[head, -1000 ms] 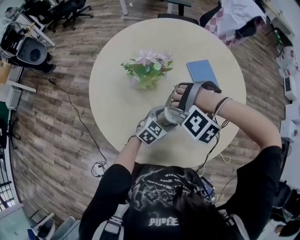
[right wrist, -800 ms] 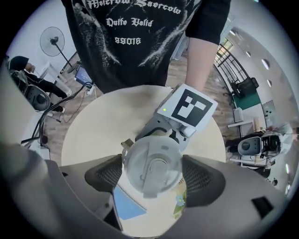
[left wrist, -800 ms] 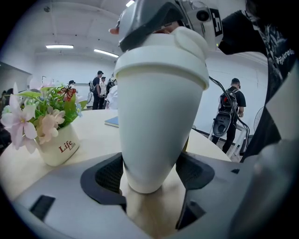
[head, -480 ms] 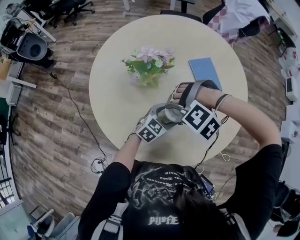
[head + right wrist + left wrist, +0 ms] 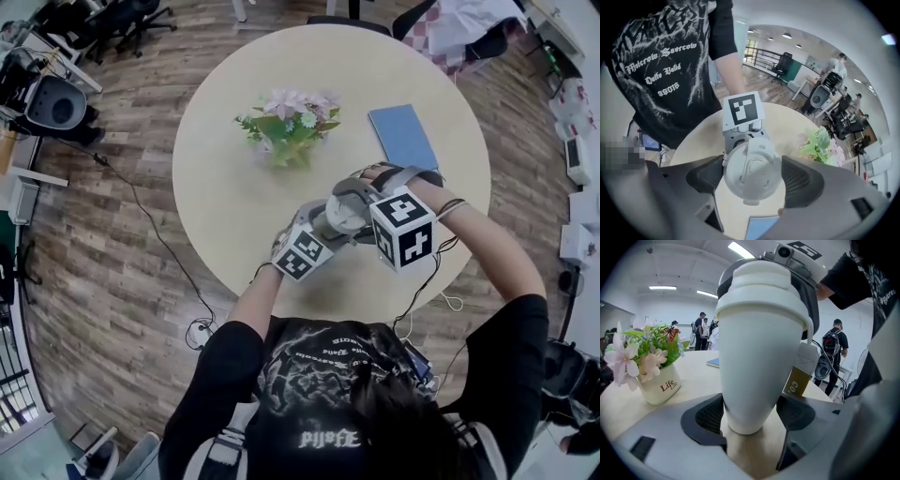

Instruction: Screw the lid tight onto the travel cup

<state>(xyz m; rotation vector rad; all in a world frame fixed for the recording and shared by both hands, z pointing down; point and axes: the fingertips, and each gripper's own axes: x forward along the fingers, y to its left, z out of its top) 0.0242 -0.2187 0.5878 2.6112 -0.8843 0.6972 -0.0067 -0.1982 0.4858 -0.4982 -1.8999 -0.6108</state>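
A white travel cup (image 5: pixel 759 371) stands upright on the round table (image 5: pixel 234 206), its white lid (image 5: pixel 764 287) sitting on top. My left gripper (image 5: pixel 752 420) is shut on the cup's narrow lower body, with a dark pad against each side. My right gripper (image 5: pixel 752 178) comes down from above, and its two pads press on opposite sides of the lid (image 5: pixel 752 171). In the head view both grippers meet at the cup (image 5: pixel 345 214) near the table's front, the left gripper (image 5: pixel 326 227) below-left and the right gripper (image 5: pixel 354 202) over the top.
A pot of pink and green flowers (image 5: pixel 289 131) stands just behind the cup. A blue book (image 5: pixel 403 136) lies at the back right of the table. Cables trail over the table's front edge. Chairs and desks ring the wooden floor, and people stand in the background.
My right gripper has turned about the cup's top, so its marker cube faces differently and sits a little farther back. The left gripper and cup have stayed in place.
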